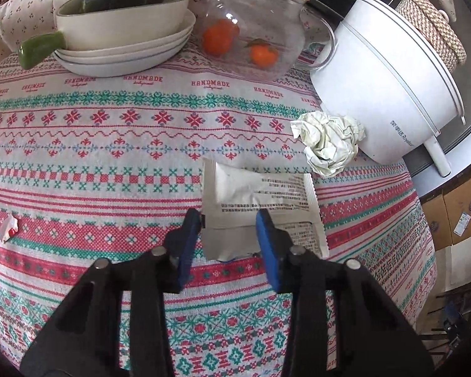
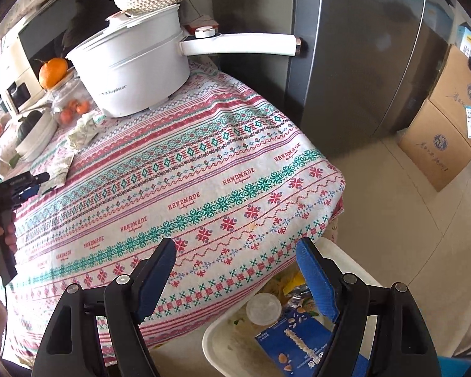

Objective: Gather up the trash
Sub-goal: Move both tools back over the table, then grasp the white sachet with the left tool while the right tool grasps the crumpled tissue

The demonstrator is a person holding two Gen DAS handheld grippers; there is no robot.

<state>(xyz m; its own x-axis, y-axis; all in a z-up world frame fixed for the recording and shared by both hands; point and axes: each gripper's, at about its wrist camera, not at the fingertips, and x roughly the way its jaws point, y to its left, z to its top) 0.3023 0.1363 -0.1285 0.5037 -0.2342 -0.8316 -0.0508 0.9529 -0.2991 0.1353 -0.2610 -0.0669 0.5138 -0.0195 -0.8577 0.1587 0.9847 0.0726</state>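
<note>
Left wrist view is showing the left gripper (image 1: 227, 216), fingers spread wide and empty, straddling the near end of the flat silver sachet (image 1: 260, 201), which is lying lengthwise ahead toward the white cooker (image 1: 392, 94).

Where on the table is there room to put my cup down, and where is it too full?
Bare cloth lies between the stacked plates, the small red scrap and the silver packet. The near corner by the trash bin is bare too. It is crowded at the back: glass jar, white pot, crumpled paper.
</note>
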